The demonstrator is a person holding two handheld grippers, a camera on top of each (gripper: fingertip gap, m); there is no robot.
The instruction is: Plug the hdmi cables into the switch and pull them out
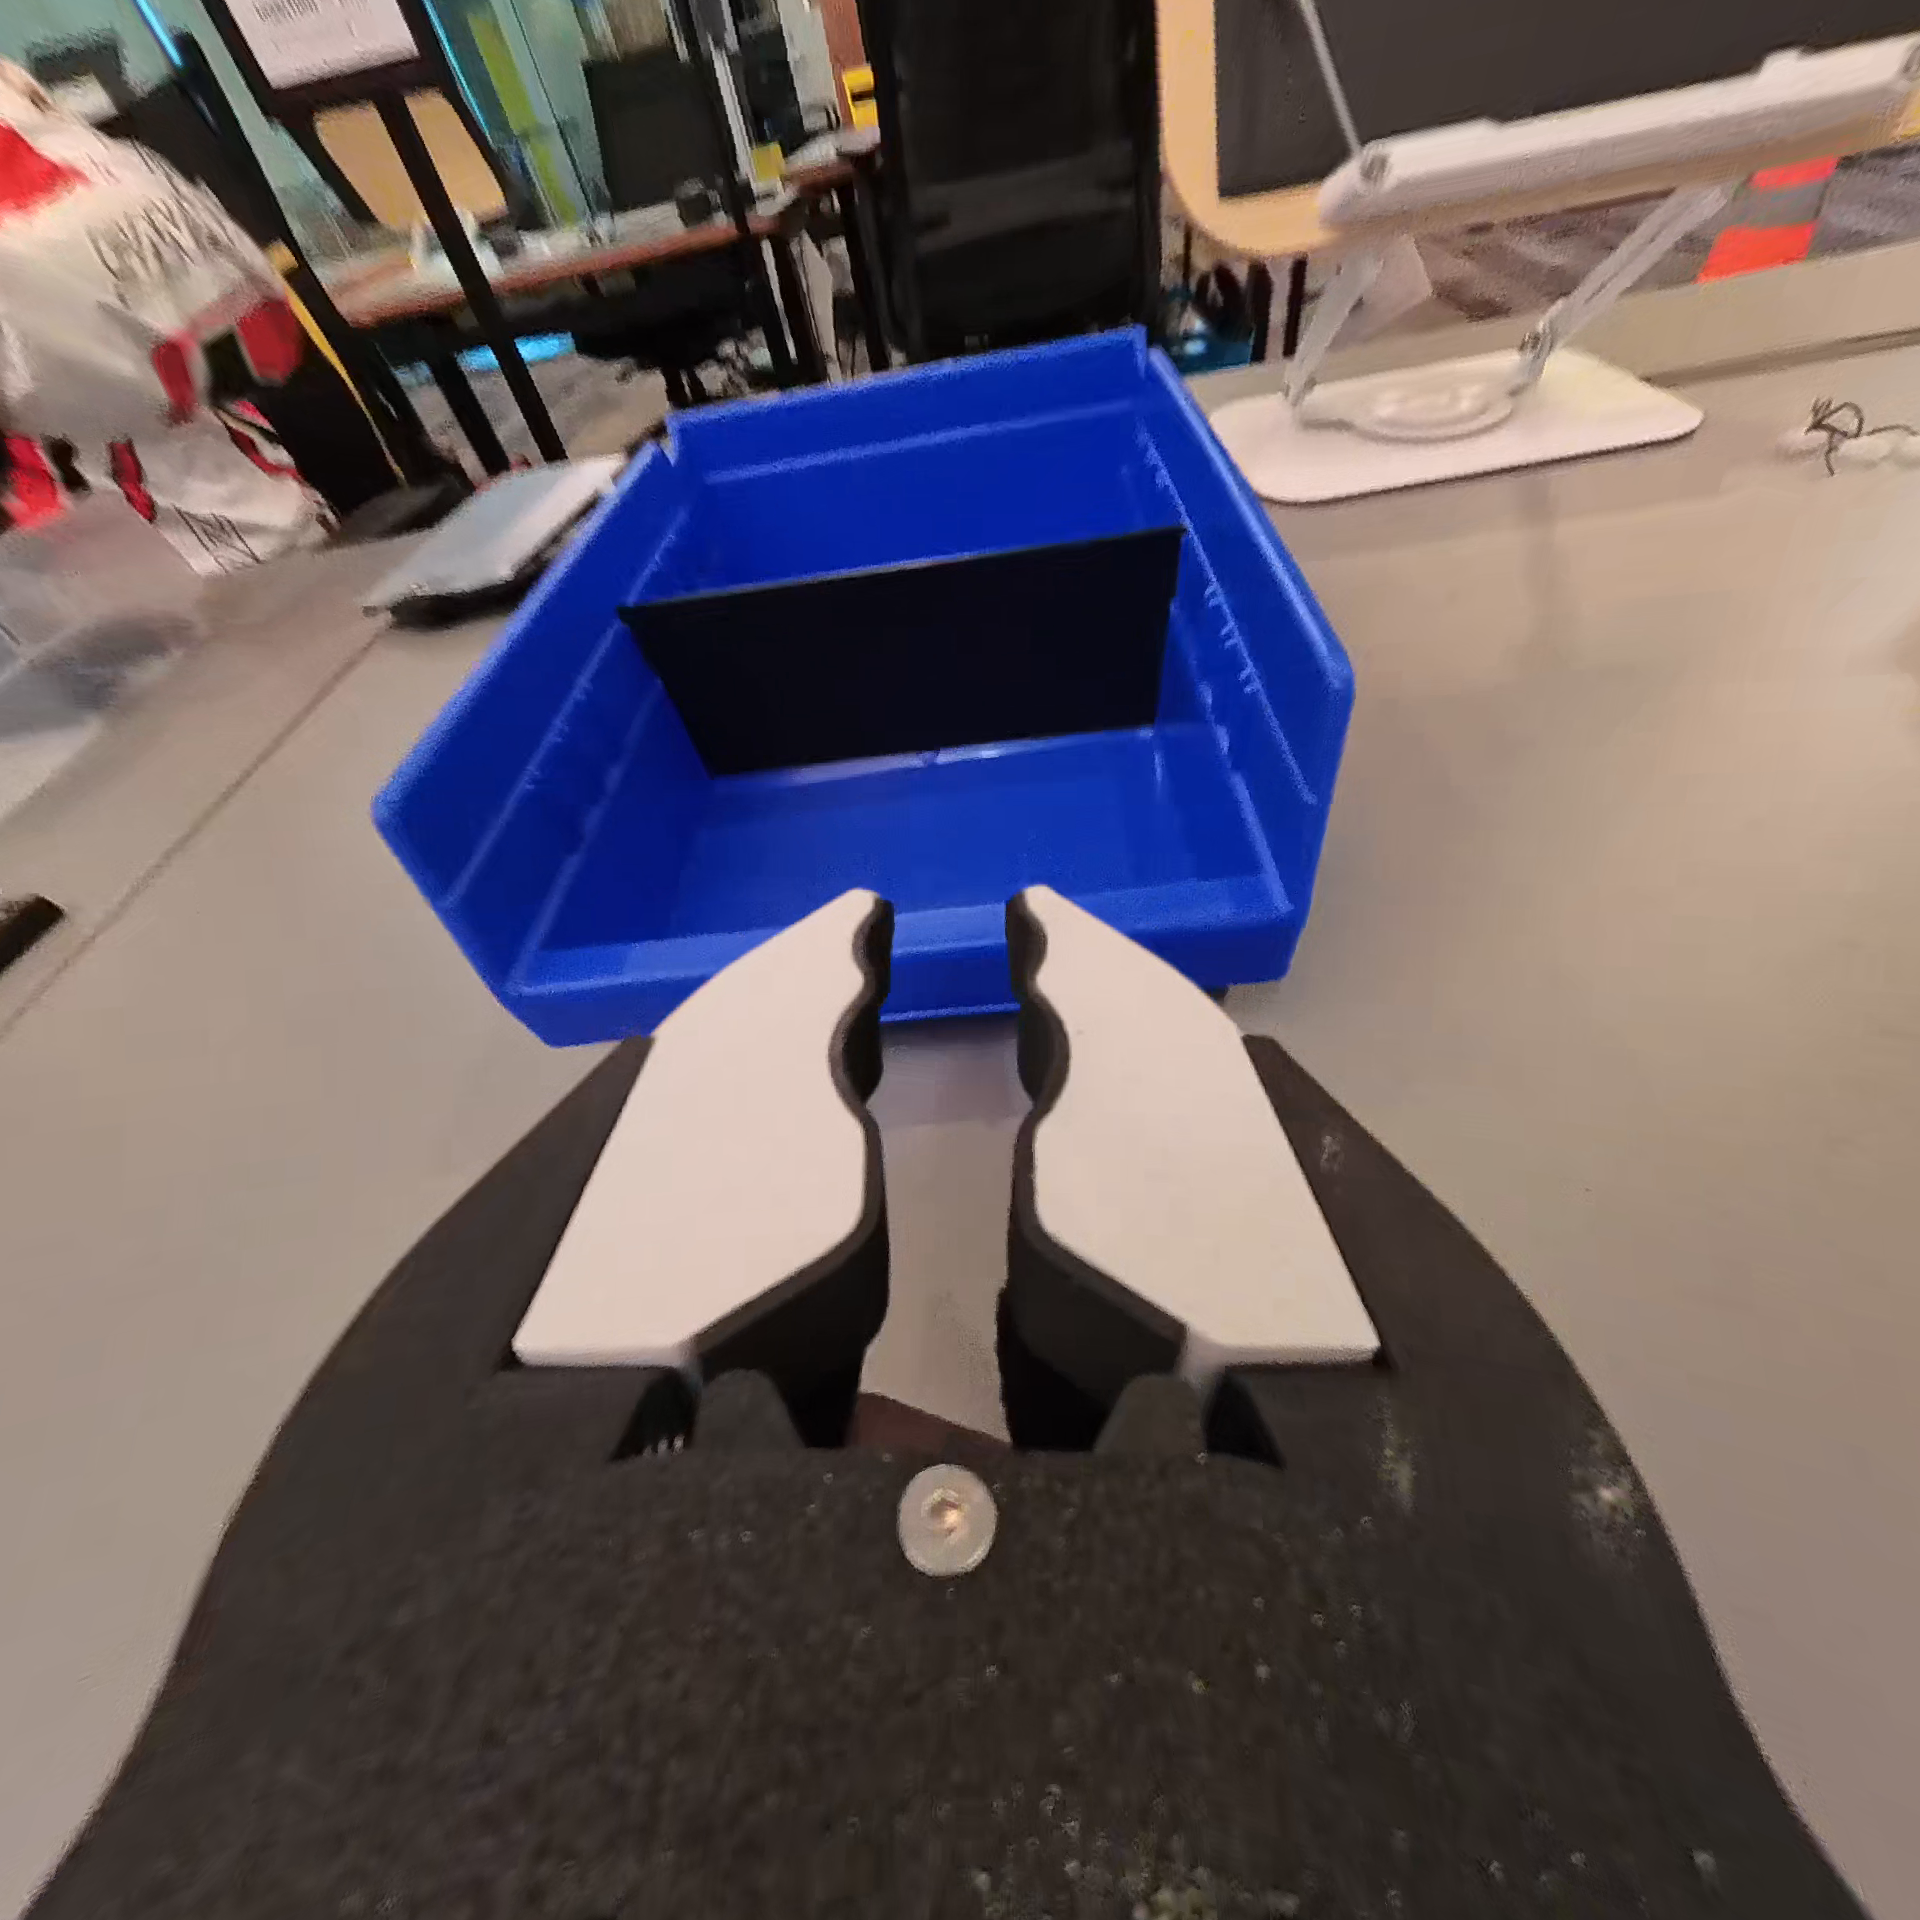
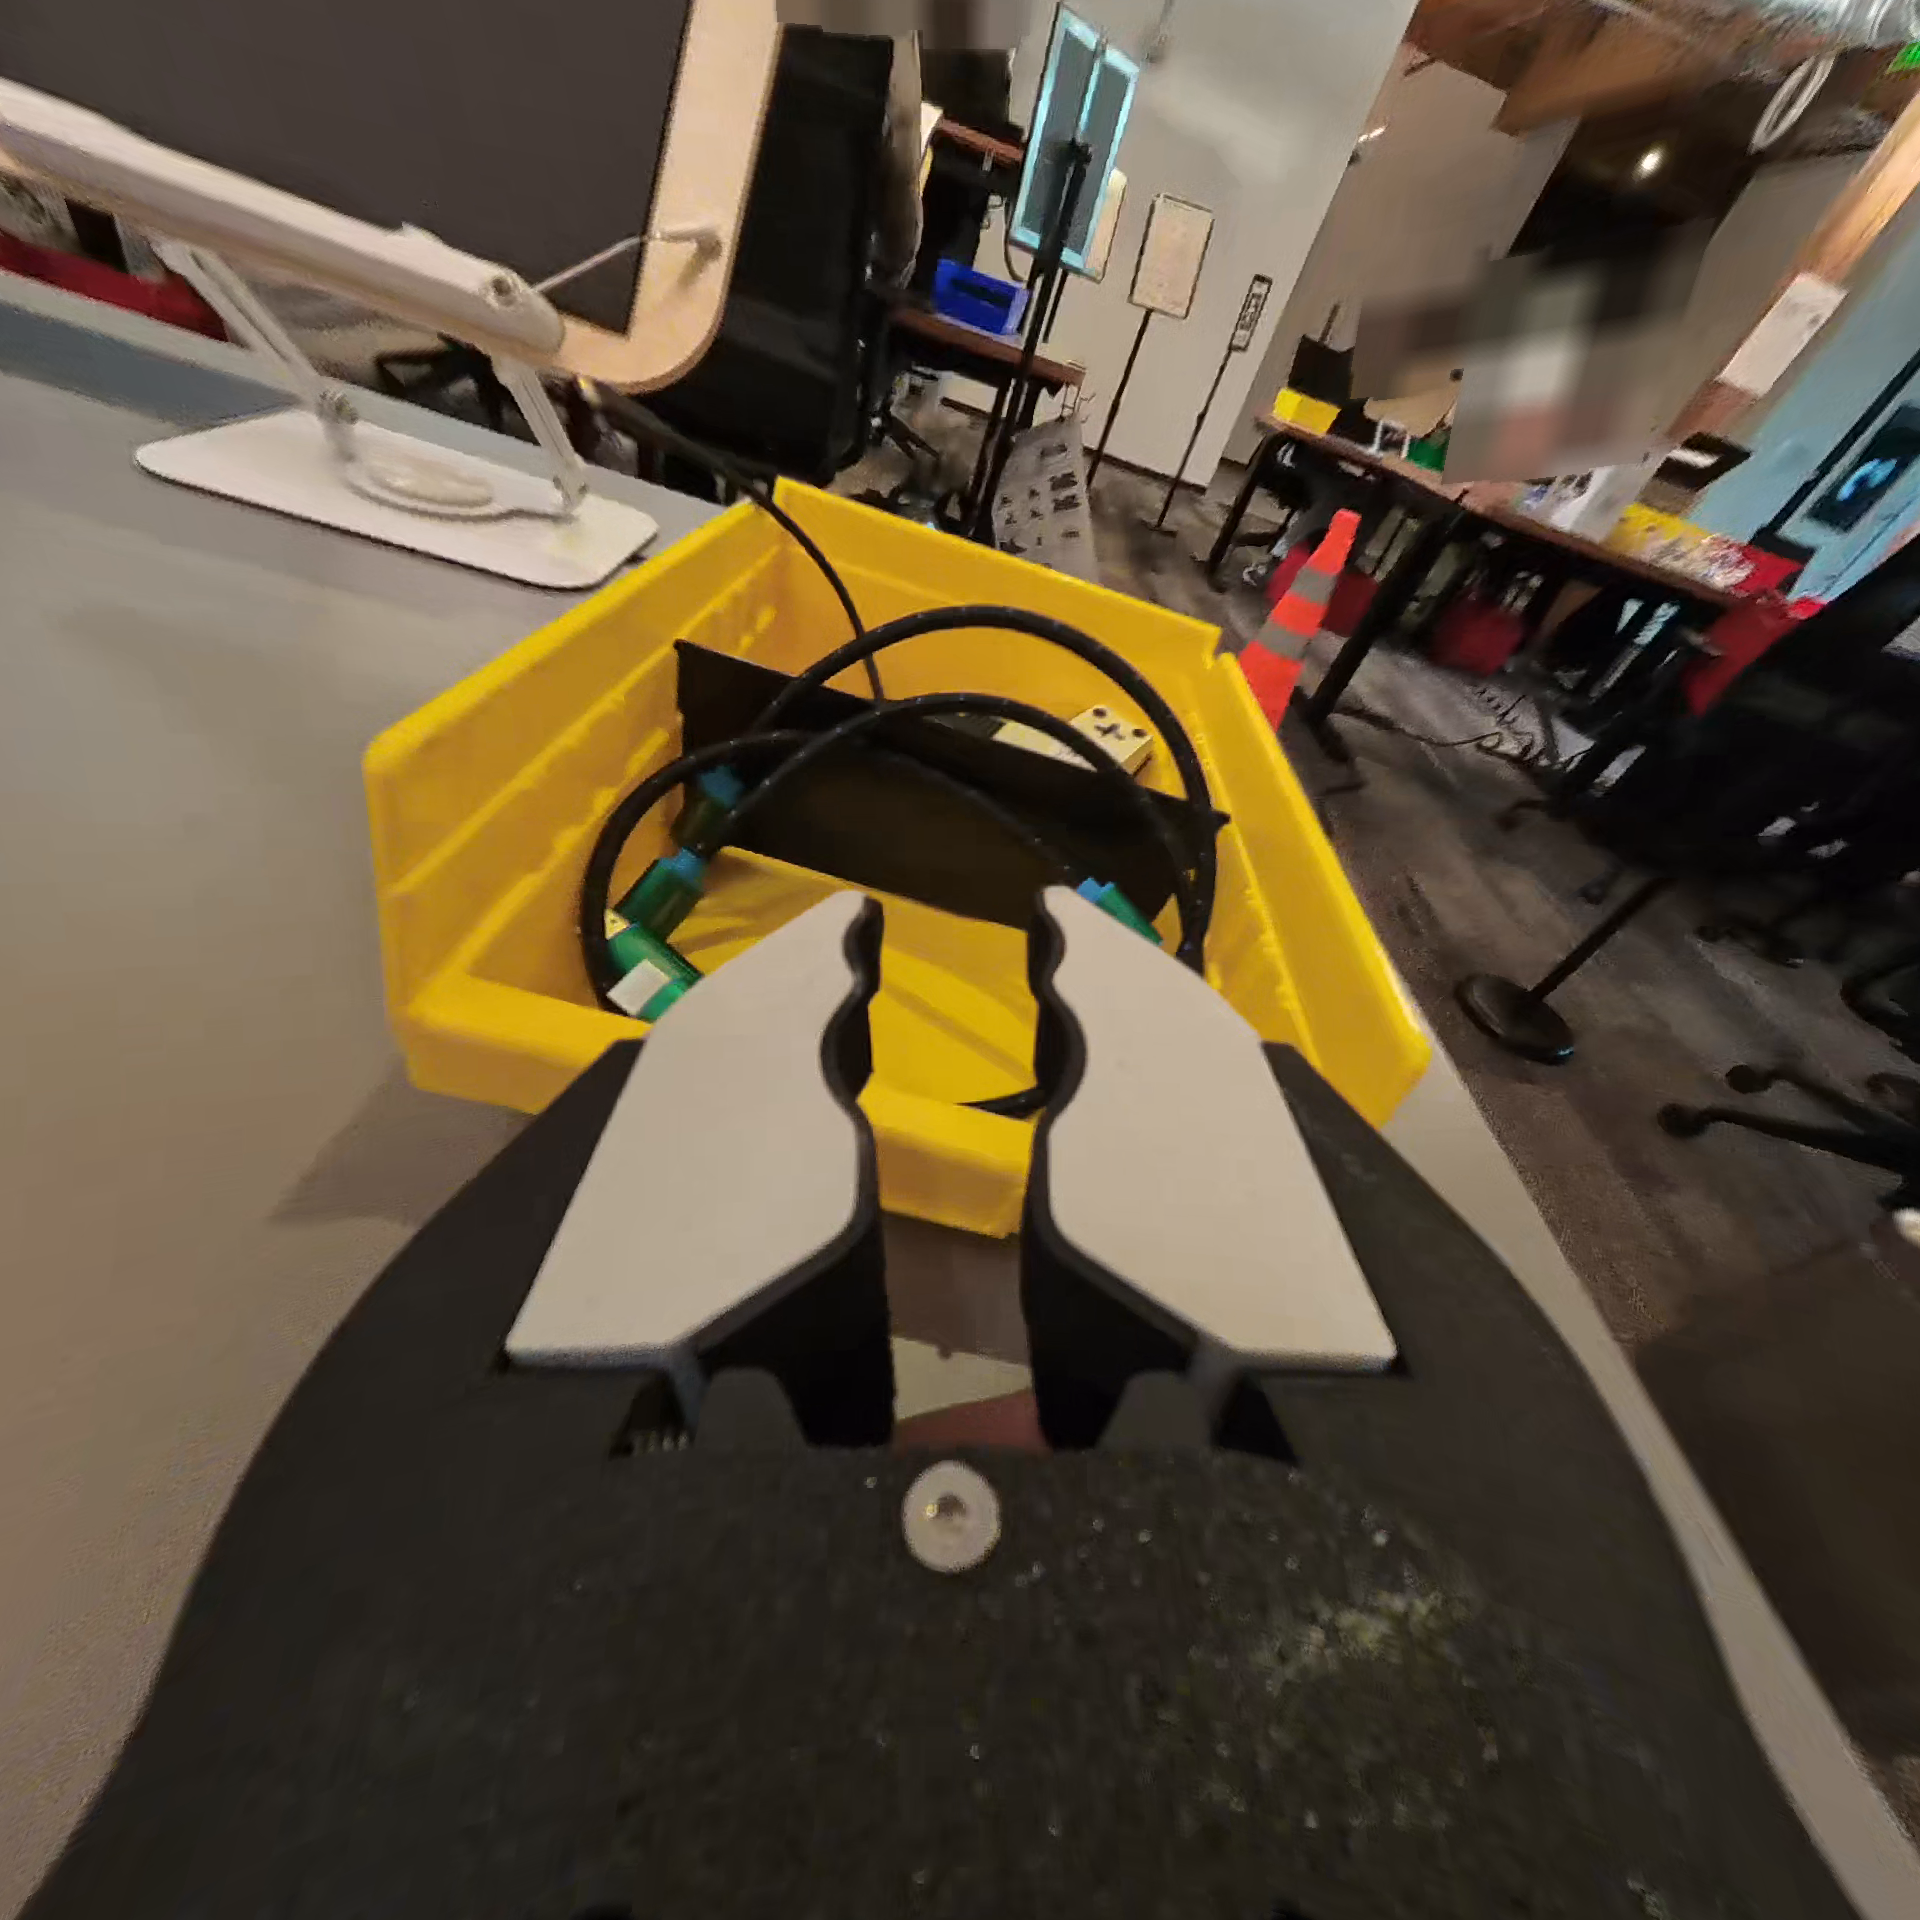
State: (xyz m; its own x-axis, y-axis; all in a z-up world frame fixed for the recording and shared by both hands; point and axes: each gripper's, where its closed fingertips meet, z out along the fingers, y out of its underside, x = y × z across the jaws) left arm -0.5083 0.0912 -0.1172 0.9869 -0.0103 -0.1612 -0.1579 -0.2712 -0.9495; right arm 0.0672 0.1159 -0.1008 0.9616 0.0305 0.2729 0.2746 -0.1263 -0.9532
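Right gripper (image 2: 956, 935): fingers apart, empty, poised before yellow bin (image 2: 499, 790) holding coiled black cables (image 2: 1039, 634) with green plugs (image 2: 655, 894). Left gripper (image 1: 948, 935): apart, empty, facing blue bin (image 1: 468, 790). Step, by judgement: first pickup; next, reach for a plug.

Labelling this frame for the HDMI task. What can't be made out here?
- Switch: right wrist view, a black device in the yellow bin sits under the black cables; its ports are hidden.
- Rightmost green plug: right wrist view, mostly behind the right gripper finger.
- Blue bin rear compartment: left wrist view, floor hidden by the black divider.
- Background at left: left wrist view, blurred.
- Left gripper: open, holding nothing.
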